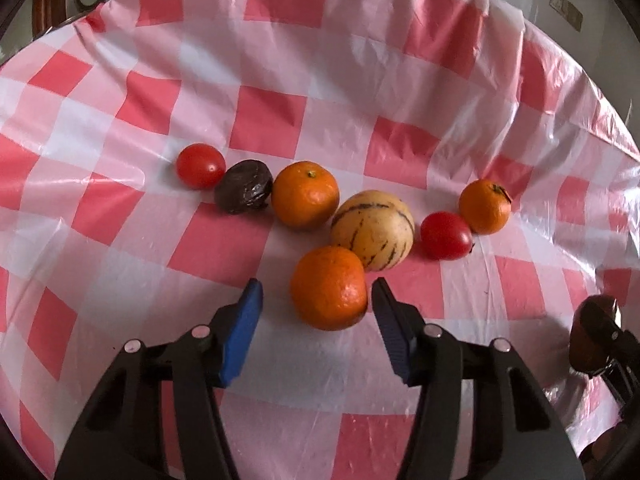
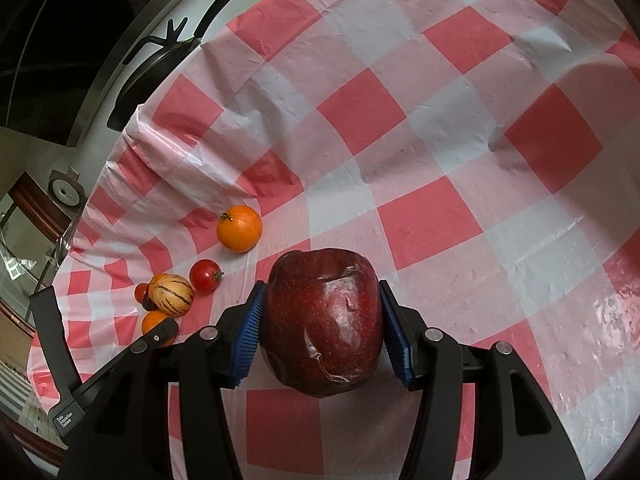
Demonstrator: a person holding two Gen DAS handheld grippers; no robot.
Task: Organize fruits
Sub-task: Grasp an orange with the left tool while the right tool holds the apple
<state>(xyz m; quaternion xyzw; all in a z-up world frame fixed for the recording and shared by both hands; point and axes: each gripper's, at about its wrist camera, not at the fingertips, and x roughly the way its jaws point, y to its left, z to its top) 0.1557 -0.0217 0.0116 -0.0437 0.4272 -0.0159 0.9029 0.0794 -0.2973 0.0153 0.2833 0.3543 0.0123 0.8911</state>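
Fruits lay in a loose row on a red-and-white checked plastic tablecloth (image 1: 280,80), wrinkled and glossy, which covered the whole table. Taking the striped yellow melon (image 1: 372,230) as landmark: 1 orange (image 1: 306,194) touched it on the far-left side, a dark wrinkled fruit (image 1: 243,186) and a tomato (image 1: 200,165) followed further left, a 2nd tomato (image 1: 446,235) sat just right of it, and a 2nd orange (image 1: 485,206) lay beyond that. A 3rd orange (image 1: 329,288) rested against the melon's near side, between the blue pads of the left gripper (image 1: 318,294); the right-hand pad met its skin, the left-hand pad stood clear, so the jaws were partly open and gripped nothing. The right gripper (image 2: 322,316), well right of the melon, was clamped on a dark red apple (image 2: 324,320), both pads pressed to its sides. Past the cloth's far edge stood a dark frying pan (image 2: 160,56) and a steel-trimmed black appliance (image 2: 80,40).
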